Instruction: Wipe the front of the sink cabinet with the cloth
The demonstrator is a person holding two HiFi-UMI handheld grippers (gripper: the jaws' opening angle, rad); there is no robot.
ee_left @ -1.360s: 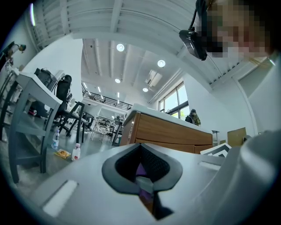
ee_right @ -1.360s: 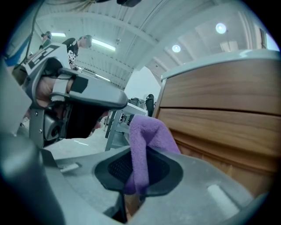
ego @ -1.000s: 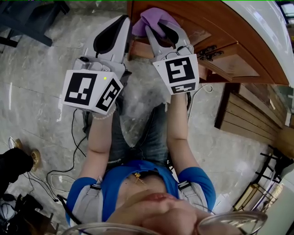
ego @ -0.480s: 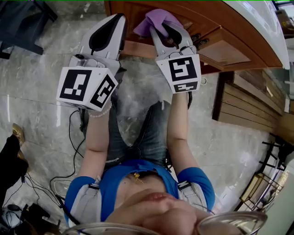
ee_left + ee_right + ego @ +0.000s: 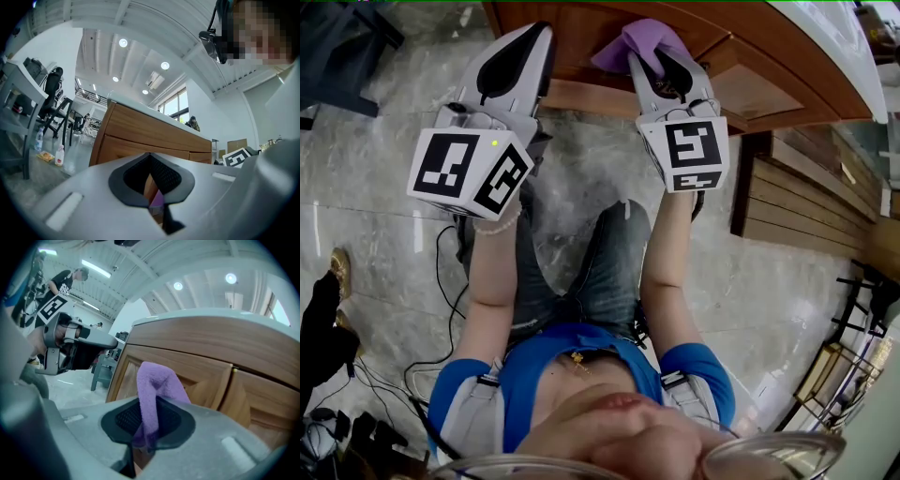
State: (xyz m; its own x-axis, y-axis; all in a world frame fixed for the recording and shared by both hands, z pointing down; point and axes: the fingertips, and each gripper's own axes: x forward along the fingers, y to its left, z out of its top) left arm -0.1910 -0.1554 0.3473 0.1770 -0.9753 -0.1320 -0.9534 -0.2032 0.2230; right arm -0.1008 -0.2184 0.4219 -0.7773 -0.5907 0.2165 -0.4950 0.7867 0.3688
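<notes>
Right gripper [image 5: 661, 64] clamps the purple cloth [image 5: 630, 42] at the sink cabinet [image 5: 581, 33] front; contact there is hidden. Left gripper [image 5: 525, 47] is closed and empty, near the cabinet.

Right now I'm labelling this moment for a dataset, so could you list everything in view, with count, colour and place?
cloth: one, purple, at the cabinet front, clamped in the right gripper
sink cabinet: one, brown wood with white top, ahead of both grippers
floor: grey marble tiles, underfoot
cables: several, black, on the floor at the person's left
slatted panel: one, brown wood, right of the cabinet
bottles: two, clear, on the floor left of the cabinet
left gripper: one, grey, jaws together, empty
right gripper: one, grey, shut on the cloth
forearms: two, bare, holding the grippers
</notes>
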